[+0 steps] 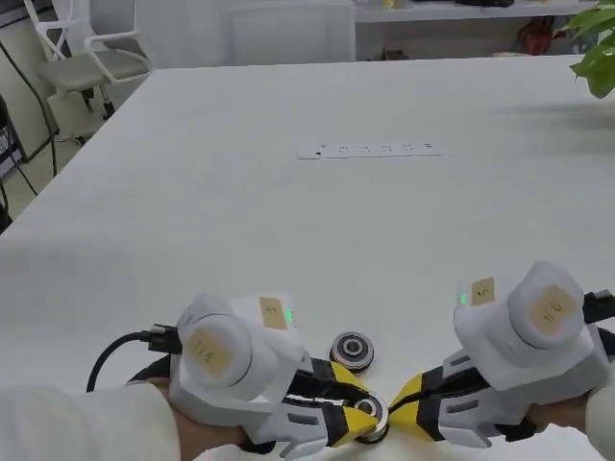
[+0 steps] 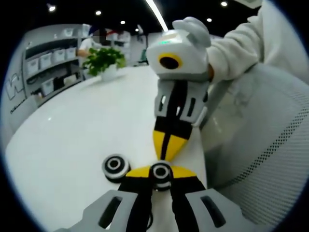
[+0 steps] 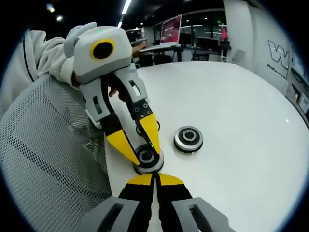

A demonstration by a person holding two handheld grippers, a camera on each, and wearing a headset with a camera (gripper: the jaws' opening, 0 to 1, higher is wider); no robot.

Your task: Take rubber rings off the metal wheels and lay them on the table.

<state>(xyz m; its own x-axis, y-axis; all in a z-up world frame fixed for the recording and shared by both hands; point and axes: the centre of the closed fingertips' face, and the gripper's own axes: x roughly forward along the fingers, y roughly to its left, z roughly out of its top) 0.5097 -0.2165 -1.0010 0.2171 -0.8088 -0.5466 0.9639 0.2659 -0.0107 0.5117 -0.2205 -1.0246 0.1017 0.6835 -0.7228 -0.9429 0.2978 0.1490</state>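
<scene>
A metal wheel point(image 1: 374, 416) with a black rubber ring sits at the table's near edge, and my left gripper point(image 1: 362, 403) is shut on it. In the left gripper view the yellow tips point(image 2: 161, 169) clamp this wheel point(image 2: 161, 176) from both sides. My right gripper point(image 1: 395, 397) faces it with its jaws shut together, tips point(image 3: 155, 178) against the wheel's point(image 3: 147, 159) rim. Whether they pinch the ring I cannot tell. A second ringed wheel point(image 1: 353, 351) lies flat on the table just beyond, also visible from the grippers point(image 2: 116, 166) point(image 3: 188, 138).
The white table point(image 1: 288, 221) stretches far ahead with a flush power strip point(image 1: 370, 150) at its middle. A potted plant point(image 1: 598, 53) stands at the far right corner and white chairs point(image 1: 86, 53) at the far left. A grey mesh chair back point(image 3: 48, 159) is close behind the grippers.
</scene>
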